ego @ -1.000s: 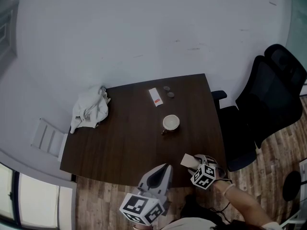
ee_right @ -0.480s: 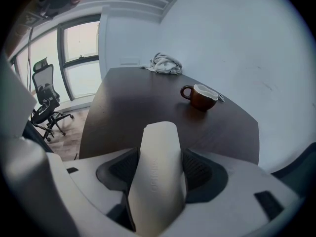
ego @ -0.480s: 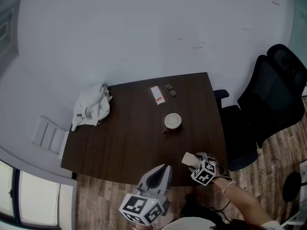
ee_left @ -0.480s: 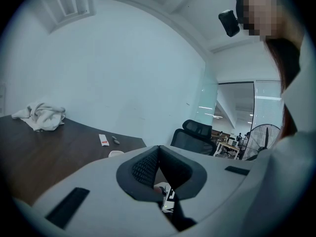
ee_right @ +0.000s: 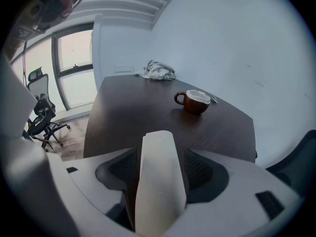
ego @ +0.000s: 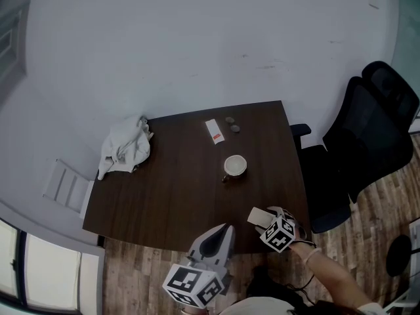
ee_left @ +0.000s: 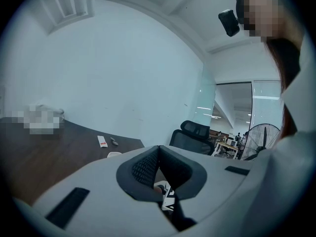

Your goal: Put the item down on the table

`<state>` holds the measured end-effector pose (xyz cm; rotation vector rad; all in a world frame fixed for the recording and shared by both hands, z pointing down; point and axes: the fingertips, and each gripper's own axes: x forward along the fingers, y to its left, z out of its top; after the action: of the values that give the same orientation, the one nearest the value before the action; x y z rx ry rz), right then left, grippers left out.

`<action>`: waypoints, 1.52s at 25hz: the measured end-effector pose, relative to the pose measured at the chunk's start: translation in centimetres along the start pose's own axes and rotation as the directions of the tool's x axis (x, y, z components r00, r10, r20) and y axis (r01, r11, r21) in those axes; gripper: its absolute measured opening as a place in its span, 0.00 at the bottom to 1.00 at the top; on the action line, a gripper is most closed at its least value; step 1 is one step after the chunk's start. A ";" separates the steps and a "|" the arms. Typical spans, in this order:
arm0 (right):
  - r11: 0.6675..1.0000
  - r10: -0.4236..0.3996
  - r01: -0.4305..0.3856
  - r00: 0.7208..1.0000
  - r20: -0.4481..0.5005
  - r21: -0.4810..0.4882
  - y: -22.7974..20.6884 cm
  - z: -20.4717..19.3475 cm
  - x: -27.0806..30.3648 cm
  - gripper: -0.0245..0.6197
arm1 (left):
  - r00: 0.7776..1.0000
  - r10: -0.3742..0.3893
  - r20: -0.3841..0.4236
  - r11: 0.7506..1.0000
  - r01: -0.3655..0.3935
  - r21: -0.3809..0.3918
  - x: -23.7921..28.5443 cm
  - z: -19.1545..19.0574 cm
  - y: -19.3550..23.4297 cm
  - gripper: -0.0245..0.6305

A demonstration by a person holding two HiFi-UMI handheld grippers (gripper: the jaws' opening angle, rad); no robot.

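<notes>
A folded white paper napkin (ee_right: 159, 177) stands upright between the jaws of my right gripper (ee_right: 160, 168), which is shut on it. In the head view the napkin (ego: 257, 216) sticks out of the right gripper (ego: 266, 220) over the near right corner of the dark wooden table (ego: 170, 195). I cannot tell whether the napkin touches the tabletop. My left gripper (ego: 225, 233) hangs off the table's near edge, over the floor. Its jaws are shut with nothing between them (ee_left: 158, 154).
A brown cup (ego: 233, 167) with a white inside stands mid-table, ahead of the right gripper (ee_right: 193, 101). A crumpled white cloth (ego: 123, 148) lies at the far left. A white sachet (ego: 214, 132) and two small dark discs (ego: 231, 125) lie near the far edge. A black office chair (ego: 367, 136) stands at the right.
Only the head view shifts slightly. The right gripper keeps the napkin in nearly the same place over the near right corner, and the left gripper has not moved.
</notes>
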<state>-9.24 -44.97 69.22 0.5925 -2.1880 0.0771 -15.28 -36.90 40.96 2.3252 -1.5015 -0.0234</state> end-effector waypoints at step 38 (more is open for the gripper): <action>0.898 -0.358 0.171 0.819 0.448 0.405 4.9 9.0 -22.0 0.09 | 0.993 -0.048 0.105 0.996 0.039 0.086 -10.4 1.0 -5.2 0.06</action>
<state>-6.24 -34.36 47.63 1.2455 -2.5982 0.1750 -15.47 -26.12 36.50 2.4585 -1.5286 -0.0995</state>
